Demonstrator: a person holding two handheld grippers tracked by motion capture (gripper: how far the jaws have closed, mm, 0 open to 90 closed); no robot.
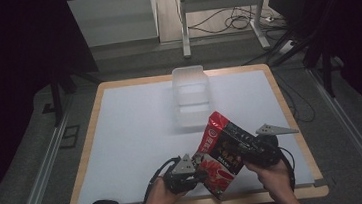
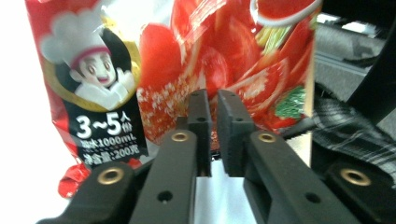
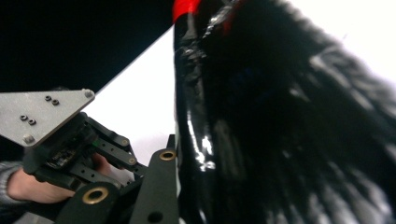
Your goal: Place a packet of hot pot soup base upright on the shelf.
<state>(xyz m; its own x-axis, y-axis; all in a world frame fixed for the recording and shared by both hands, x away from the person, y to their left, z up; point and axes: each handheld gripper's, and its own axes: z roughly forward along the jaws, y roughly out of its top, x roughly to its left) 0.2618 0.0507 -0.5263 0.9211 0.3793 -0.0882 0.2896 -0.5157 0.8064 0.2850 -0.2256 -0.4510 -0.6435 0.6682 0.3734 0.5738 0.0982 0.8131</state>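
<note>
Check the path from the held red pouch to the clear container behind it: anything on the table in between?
Nothing visible. The red pouch is held between the left gripper and the right gripper. The clear container stands just beyond its top edge, with bare white table around it.

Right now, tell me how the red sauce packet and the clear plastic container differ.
The red sauce packet is a printed, opaque, flexible pouch; the clear plastic container is a see-through, rigid box with no print. The packet is held up off the table between the left hand-held gripper and the right hand-held gripper, tilted; the container rests flat on the white table, untouched. The packet is at the near edge, the container toward the far edge.
</note>
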